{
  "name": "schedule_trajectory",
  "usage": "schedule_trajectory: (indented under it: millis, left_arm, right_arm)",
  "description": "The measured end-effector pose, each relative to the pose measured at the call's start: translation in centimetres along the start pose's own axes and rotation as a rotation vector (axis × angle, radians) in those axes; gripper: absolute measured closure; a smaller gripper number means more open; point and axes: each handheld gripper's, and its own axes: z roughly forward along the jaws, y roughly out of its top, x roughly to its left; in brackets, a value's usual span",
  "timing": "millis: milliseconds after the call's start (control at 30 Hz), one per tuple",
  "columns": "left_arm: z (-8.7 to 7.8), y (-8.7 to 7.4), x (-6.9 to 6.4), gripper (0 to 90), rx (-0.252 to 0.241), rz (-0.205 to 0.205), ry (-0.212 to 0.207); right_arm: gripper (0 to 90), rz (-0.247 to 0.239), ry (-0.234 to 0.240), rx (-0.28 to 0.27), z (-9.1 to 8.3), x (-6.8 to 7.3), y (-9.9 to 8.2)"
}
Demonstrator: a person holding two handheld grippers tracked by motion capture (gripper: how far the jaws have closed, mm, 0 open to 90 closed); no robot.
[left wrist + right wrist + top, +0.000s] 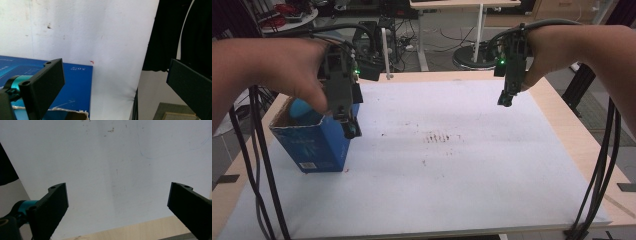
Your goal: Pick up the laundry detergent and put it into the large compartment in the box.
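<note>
Over on the left side, the left gripper (pixel 348 120) hangs with jaws spread wide and nothing in them, right above the open top of a blue box (pixel 314 145) standing on the white sheet (pixel 452 170). Far right, the right gripper (pixel 507 97) hovers above the sheet, also wide apart and empty, well away from the box.

Two hands hold two grippers up.
The left gripper (pixel 346 112) points down at the left, jaws wide apart. The right gripper (pixel 507 95) hangs far right, jaws wide too.
</note>
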Motion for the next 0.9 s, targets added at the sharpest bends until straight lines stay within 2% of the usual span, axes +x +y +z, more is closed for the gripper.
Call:
schedule_trajectory:
  millis: [333, 900]
  left_arm:
    - [0.77, 0.02, -0.13, 1.7, 0.024, 0.017, 0.001]
    - [0.99, 0.05, -0.61, 1.7, 0.012, 0.013, 0.014]
  right_arm:
    - [2.3, 0.000, 0.008, 0.007, 0.33, -0.17, 0.38]
    - [2.2, -0.003, 0.004, 0.006, 0.07, 0.24, 0.46]
